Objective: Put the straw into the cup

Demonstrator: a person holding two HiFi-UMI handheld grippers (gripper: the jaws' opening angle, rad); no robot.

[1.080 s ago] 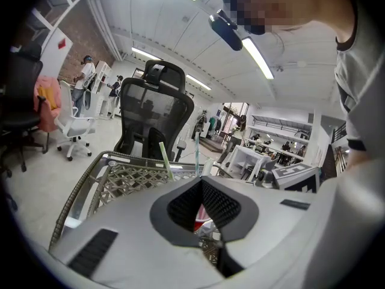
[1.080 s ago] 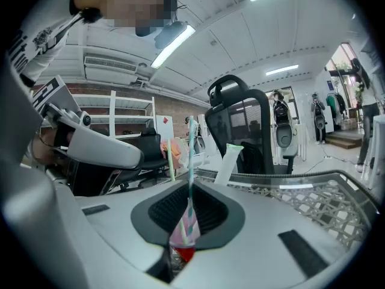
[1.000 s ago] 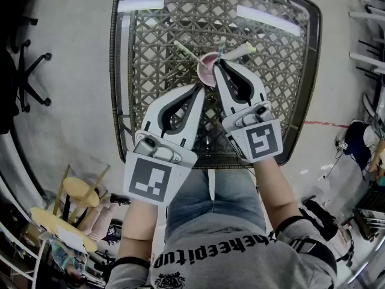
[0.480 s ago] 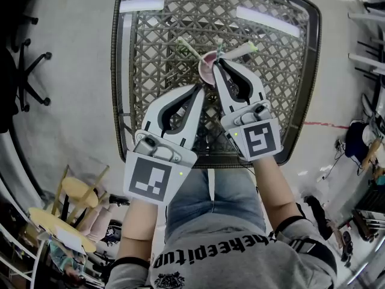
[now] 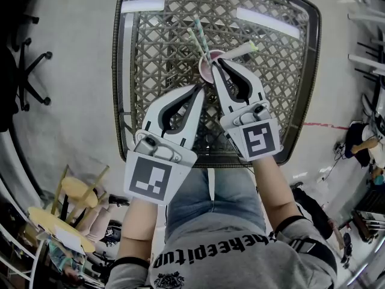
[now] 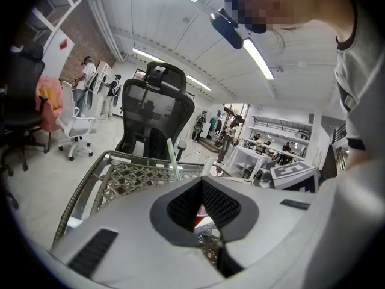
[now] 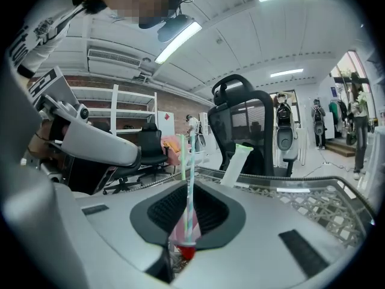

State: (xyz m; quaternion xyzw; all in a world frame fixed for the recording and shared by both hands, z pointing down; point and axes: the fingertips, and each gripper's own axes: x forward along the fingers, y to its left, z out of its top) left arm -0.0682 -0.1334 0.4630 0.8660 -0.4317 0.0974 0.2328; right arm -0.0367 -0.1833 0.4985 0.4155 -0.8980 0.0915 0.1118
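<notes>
Easing off now? The right gripper is clenched on the striped straw — its foot sits inside the cup.

Yes — open slowly; left gripper, closed empty, should keep clear.

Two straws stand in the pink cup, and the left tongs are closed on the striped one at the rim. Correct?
No: in the head view the right tongs hold the striped straw at the rim of the pink cup, beside the green straw. The left tongs sit shut, nearer the person.
</notes>
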